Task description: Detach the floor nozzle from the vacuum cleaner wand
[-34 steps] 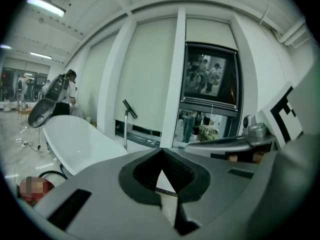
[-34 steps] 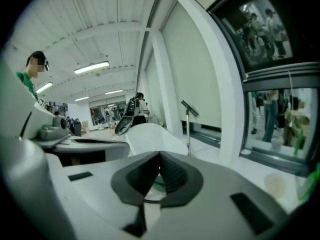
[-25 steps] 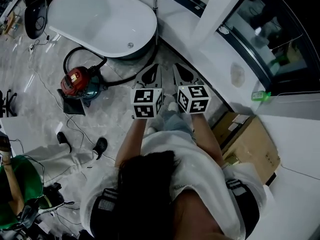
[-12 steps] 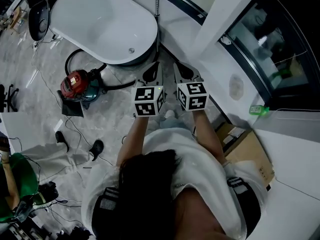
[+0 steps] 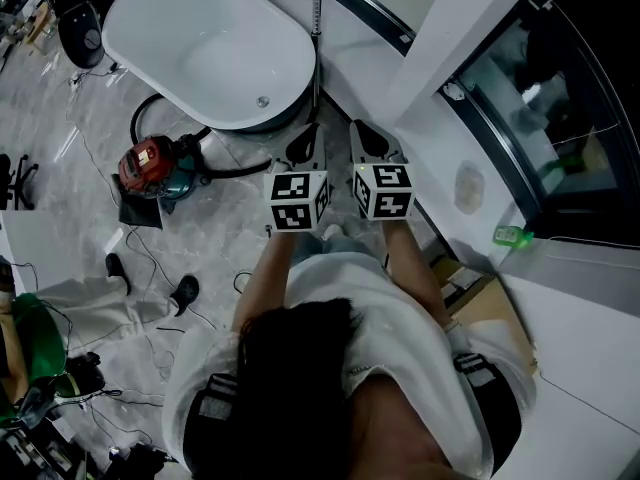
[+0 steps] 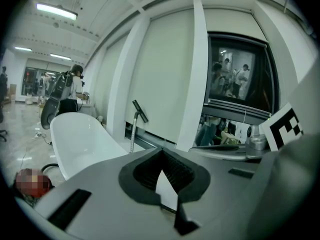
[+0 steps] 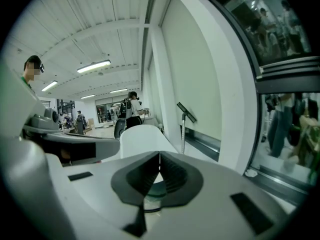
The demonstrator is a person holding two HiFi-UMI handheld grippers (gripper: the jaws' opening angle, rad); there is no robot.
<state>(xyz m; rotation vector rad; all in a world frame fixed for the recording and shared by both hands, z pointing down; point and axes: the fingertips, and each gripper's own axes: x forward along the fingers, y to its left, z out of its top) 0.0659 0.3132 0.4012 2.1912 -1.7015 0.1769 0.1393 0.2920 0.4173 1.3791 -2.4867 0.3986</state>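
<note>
we see both claws shut and empty – the left claw [image 5: 306, 146] and right claw [image 5: 366, 140] sit side by side at the centre of the head view, aimed toward the white bathtub [image 5: 190, 48]. the red vacuum cleaner [image 5: 150, 165] stands on the floor at mid left, its black hose [image 5: 235, 172] running toward an upright metal tube [image 5: 316, 28] by the tub's right end – we cannot make out the floor nozzle.

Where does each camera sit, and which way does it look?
Head view: on the person's head, looking steeply down; shows hair, arms, left gripper, right gripper, bathtub.
Left gripper view: on that gripper, looking along its shut jaws toward the wall.
Right gripper view: likewise, along its own shut jaws.
Both share the bathtub and upright metal pole.
</note>
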